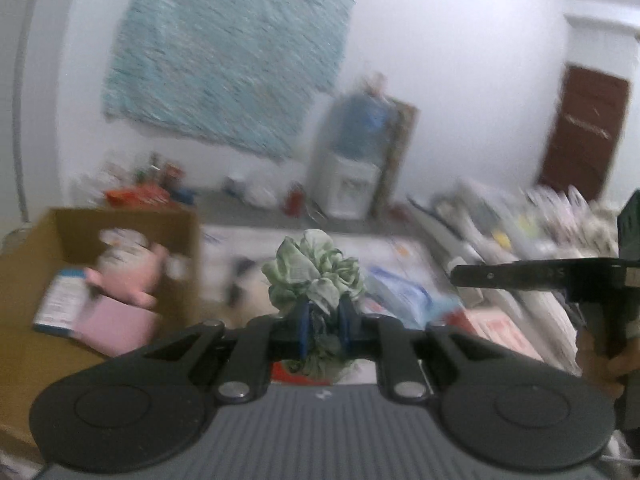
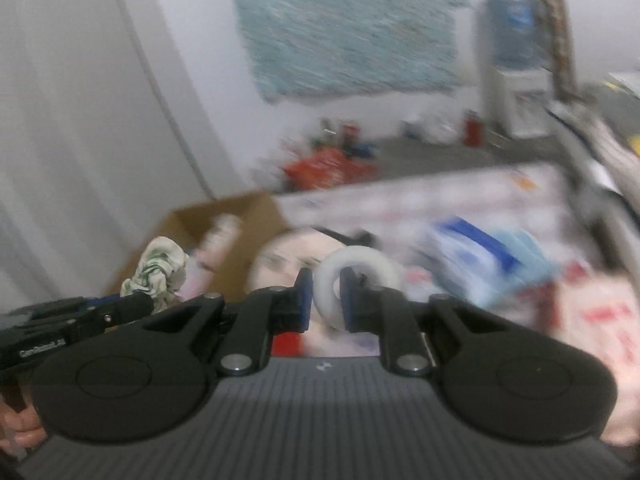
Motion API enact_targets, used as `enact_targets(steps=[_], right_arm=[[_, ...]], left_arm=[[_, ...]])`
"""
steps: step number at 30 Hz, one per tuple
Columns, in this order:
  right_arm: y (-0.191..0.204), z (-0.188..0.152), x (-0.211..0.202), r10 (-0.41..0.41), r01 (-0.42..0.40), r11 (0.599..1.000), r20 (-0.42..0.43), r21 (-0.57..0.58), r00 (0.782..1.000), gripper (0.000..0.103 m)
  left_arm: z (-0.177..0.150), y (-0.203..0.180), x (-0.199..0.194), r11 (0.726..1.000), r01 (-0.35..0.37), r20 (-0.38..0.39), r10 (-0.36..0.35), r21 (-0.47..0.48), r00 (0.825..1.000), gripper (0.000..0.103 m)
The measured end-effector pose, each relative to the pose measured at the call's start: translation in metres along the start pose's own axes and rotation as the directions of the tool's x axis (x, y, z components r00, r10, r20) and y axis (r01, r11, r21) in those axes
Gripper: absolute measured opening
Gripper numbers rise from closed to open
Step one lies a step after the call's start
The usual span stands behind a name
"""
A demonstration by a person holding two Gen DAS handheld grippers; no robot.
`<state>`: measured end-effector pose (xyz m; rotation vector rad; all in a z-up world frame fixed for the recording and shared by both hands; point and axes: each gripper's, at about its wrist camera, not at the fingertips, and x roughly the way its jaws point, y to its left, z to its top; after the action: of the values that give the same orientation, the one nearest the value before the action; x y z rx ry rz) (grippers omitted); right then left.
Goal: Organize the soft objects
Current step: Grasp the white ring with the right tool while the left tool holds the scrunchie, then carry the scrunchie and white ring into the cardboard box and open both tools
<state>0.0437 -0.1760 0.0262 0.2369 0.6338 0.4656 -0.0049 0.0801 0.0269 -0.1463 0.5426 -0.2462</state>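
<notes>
Left claw: left gripper [image 1: 323,322], black with blue pads, clamped together on a crumpled green-and-white fabric scrunchie [image 1: 316,272] that bulges above the fingertips.
Right claw: right gripper [image 2: 325,300] pinched on a pale grey soft ring [image 2: 352,272], the ring's band squeezed between the blue pads.
Left of the left claw: open brown cardboard box [image 1: 128,224] holding a pink plush toy [image 1: 132,276].
Ahead of the right claw: round pale plush face [image 2: 280,268], blurred.
Right of both claws: blue-and-white plastic packet [image 2: 476,252] on the white patterned tabletop [image 2: 440,196].
Far: teal woven wall hanging [image 1: 228,52]; water dispenser [image 1: 352,160].
</notes>
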Motion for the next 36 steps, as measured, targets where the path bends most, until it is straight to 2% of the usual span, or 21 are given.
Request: enact_targets(steps=[3,7,10,11,13,16,20,24,27,32,33,36], right_arm=[[0.033,0.022,0.02,0.094,-0.093,0.995,0.007,-0.041,0.996,0.013],[0.072,0.045,0.056,0.189,-0.19,0.978,-0.023,-0.092,0.982,0.013],[0.099,0.06,0.095,0.259,-0.267,0.959,-0.088,-0.096,0.962,0.013],[0.106,0.065,0.108,0.281,-0.291,0.952,-0.113,-0.09,0.953,0.013],[0.12,0.072,0.136,0.307,-0.324,0.942,-0.166,-0.087,0.937,0.013],[0.143,0.08,0.177,0.323,-0.356,0.929,-0.248,-0.099,0.913,0.013],[0.17,0.082,0.232,0.298,-0.362,0.924,-0.367,-0.12,0.881,0.013],[0.188,0.077,0.277,0.237,-0.353,0.923,-0.497,-0.151,0.834,0.013],[0.203,0.068,0.3,0.178,-0.355,0.911,-0.575,-0.212,0.798,0.013],[0.212,0.052,0.326,0.063,-0.343,0.885,-0.65,-0.315,0.757,0.013],[0.214,0.05,0.33,0.041,-0.341,0.882,-0.668,-0.326,0.743,0.013],[0.218,0.041,0.345,-0.036,-0.327,0.866,-0.699,-0.378,0.714,0.014]], left_arm=[[0.01,0.028,-0.015,0.997,-0.077,0.048,0.078,-0.033,0.996,0.015],[0.012,0.07,-0.006,0.982,-0.162,0.035,0.166,-0.094,0.986,0.015],[0.009,0.1,0.02,0.971,-0.206,-0.032,0.203,-0.121,0.979,0.015],[0.007,0.111,0.034,0.968,-0.214,-0.076,0.205,-0.131,0.976,0.015],[0.003,0.13,0.053,0.964,-0.21,-0.139,0.189,-0.163,0.972,0.015],[-0.003,0.148,0.085,0.962,-0.215,-0.232,0.173,-0.168,0.957,0.015],[-0.01,0.171,0.116,0.955,-0.184,-0.345,0.096,-0.234,0.934,0.015],[-0.024,0.178,0.137,0.945,-0.183,-0.433,0.05,-0.272,0.9,0.015],[-0.031,0.189,0.149,0.923,-0.169,-0.498,-0.028,-0.345,0.867,0.015],[-0.037,0.201,0.156,0.894,-0.198,-0.553,-0.064,-0.401,0.831,0.016],[-0.038,0.202,0.158,0.89,-0.201,-0.562,-0.072,-0.41,0.824,0.016],[-0.04,0.2,0.16,0.893,-0.201,-0.581,-0.079,-0.403,0.81,0.017]])
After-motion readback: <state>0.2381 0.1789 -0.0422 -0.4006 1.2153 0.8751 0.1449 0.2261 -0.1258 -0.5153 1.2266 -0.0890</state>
